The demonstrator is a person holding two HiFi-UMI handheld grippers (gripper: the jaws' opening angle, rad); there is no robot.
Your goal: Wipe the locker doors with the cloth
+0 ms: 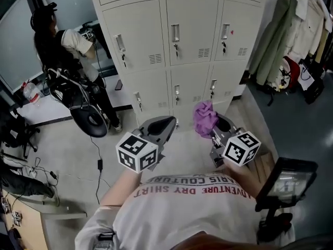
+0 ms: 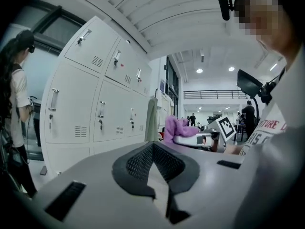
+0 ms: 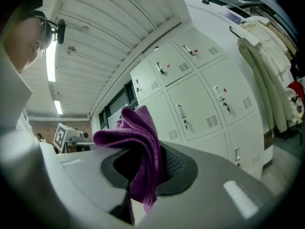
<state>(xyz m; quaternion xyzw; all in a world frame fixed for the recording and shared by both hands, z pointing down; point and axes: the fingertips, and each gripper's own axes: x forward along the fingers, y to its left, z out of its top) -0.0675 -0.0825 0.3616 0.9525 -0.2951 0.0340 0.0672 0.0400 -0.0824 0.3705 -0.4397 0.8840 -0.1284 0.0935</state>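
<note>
In the head view, the left gripper (image 1: 165,123) is being held in front of the lockers (image 1: 179,61), its jaws closed together with nothing between them. The right gripper (image 1: 220,127) is being held beside it, apart from it, clamped on the purple cloth (image 1: 204,117), which is being carried short of the lowest row of locker doors. Open floor (image 1: 156,139) is being left between both grippers and the lockers' bottom edge. To the left of the lockers a standing person (image 1: 57,46) and a cable (image 1: 98,158) on the floor are narrowing the room; to the right of the lockers, hanging coats (image 1: 283,30) are crowding the corner.

In the left gripper view, the jaws are being shown shut on nothing. The lockers (image 2: 90,109) are being seen ahead and to the left, and the cloth (image 2: 174,128) is being seen beyond the jaws, off the lockers' right edge.

In the right gripper view, the cloth (image 3: 138,144) is being pinched between the jaws, its folds bunching above them and one end hanging below. The locker doors (image 3: 200,99) are being faced across a clear gap, with the coats (image 3: 264,70) hanging at the lockers' right edge.
</note>
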